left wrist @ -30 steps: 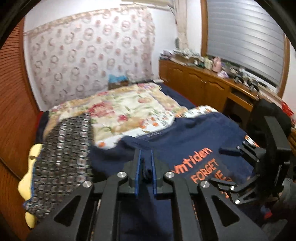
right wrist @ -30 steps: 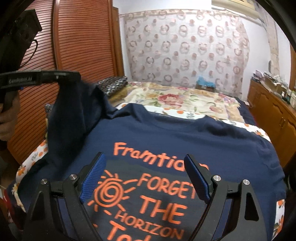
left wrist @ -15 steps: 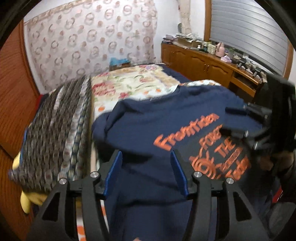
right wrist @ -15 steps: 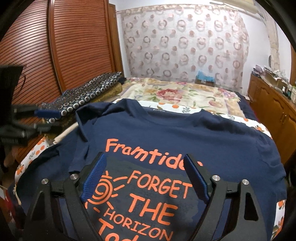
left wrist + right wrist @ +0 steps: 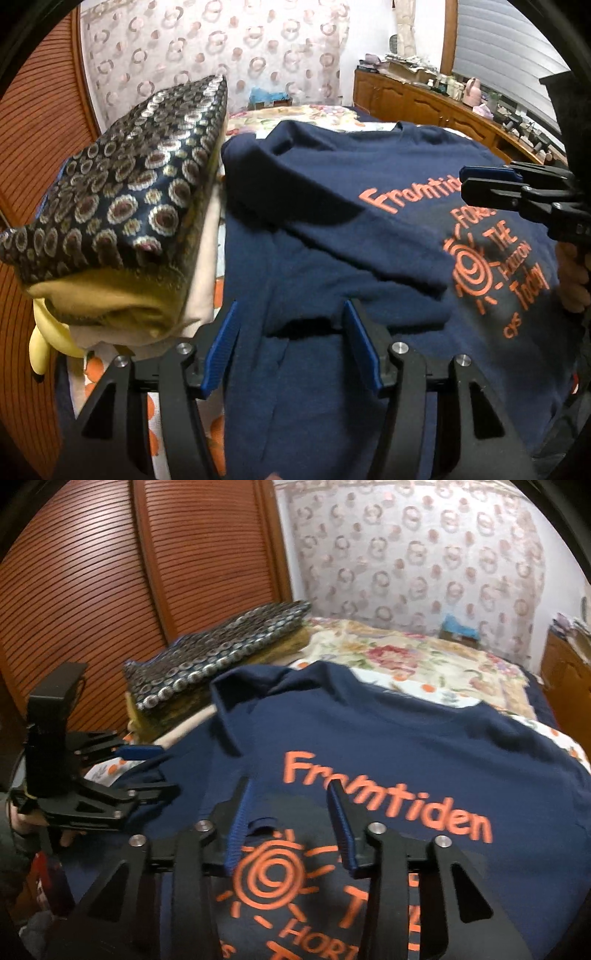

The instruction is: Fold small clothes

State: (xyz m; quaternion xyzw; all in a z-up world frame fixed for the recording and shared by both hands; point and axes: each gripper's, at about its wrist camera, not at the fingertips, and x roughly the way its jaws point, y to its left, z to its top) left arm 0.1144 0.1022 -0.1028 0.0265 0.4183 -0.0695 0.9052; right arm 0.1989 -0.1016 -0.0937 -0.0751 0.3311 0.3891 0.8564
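T-shirt (image 5: 424, 746): a navy garment with orange print is spread print-side up on the bed (image 5: 413, 657); the long axis, collar to hem, runs from the far curtained wall toward the cameras, with the collar at the far end.
Print (image 5: 384, 805): "Framtiden" is read upright in the right wrist view, above a spiral sun (image 5: 271, 875) and further lettering.
Left sleeve (image 5: 332, 236): it is seen laid inward over the chest, its edge reaching close to the sun motif; the shoulder fold stands slightly raised.
Left gripper (image 5: 290, 347): the blue-padded fingers are spread, nothing is held between them, and they are set low over the shirt's left side below the folded sleeve.
Right gripper (image 5: 291, 827): the fingers are held apart over the printed area just above the sun; whether cloth is touched cannot be told.
Patterned cushion (image 5: 125, 192): a dark, ring-patterned piece is stacked on pale bedding just beside the shirt's left edge.
Floral coverlet (image 5: 417, 661): it is visible beyond the collar.
Cabinet (image 5: 413, 103): a wooden unit runs along the right wall.
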